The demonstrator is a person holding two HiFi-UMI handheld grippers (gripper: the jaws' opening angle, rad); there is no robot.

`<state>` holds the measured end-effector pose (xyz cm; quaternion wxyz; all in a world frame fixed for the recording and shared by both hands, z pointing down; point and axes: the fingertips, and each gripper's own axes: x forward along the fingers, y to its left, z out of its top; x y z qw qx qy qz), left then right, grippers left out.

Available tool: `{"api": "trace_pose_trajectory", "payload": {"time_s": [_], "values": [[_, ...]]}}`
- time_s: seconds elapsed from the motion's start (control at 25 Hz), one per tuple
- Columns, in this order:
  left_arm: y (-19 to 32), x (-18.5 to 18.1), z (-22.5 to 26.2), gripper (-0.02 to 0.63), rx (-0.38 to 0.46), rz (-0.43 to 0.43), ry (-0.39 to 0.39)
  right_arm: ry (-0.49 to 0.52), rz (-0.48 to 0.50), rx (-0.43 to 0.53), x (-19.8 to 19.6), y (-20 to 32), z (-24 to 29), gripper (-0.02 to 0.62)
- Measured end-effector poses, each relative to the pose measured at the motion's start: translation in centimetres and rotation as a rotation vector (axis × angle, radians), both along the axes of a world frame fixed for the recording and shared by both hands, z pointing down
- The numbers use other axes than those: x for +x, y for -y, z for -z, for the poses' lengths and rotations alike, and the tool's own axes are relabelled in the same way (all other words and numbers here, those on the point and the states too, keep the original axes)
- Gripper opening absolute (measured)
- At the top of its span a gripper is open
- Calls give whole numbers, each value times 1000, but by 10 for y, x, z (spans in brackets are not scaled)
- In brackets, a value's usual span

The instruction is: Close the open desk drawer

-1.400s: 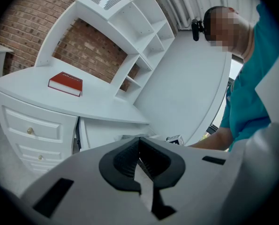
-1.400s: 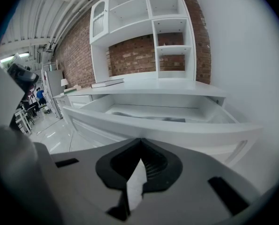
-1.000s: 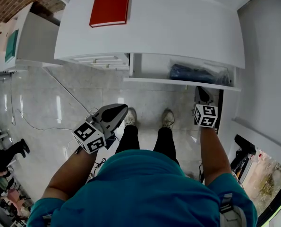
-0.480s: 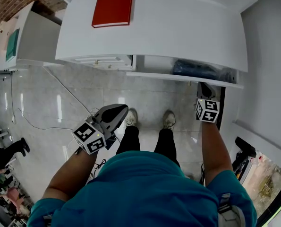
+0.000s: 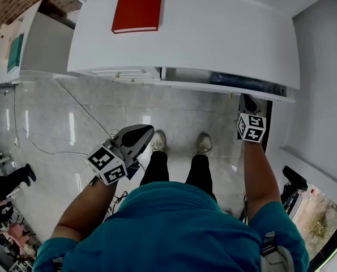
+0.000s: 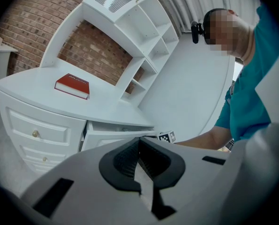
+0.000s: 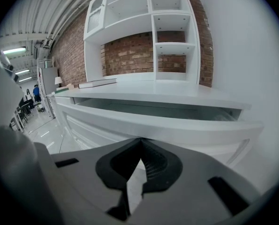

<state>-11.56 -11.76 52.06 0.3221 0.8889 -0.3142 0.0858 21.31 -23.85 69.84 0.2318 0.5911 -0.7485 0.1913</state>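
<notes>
Your right claw (image 5: 247,100), jaws together and empty, sits against the drawer (image 5: 225,86) under the bench's (image 5: 213,33) right side, nearly in with a slim gap left to push; your left claw (image 5: 136,135) hangs closed, empty.

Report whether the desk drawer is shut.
Not quite: the drawer stands slightly open; a gap under the desktop shows its inside.
</notes>
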Motion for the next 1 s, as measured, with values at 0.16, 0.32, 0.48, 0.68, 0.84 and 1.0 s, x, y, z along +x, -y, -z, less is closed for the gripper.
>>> {"api": "trace_pose_trajectory", "payload": {"time_s": [0.16,0.32,0.48,0.68,0.84,1.0], "values": [[2,-1,0,15,-1,2,0,0,-12,6,2,10,1,23],[6,-3,-1,15,0,5,0,3,-23,13,2,21,2,23],[8,-2,-2,15,0,6,-1,-1,-26,18,4,33,2,23],[12,-5,-3,15,-3,10,-2,2,-47,20,5,52,3,23],[16,-8,-4,15,-2,20,-5,27,-85,12,5,65,2,23],[20,-8,-2,15,2,25,-12,37,-94,4,6,66,2,23]]}}
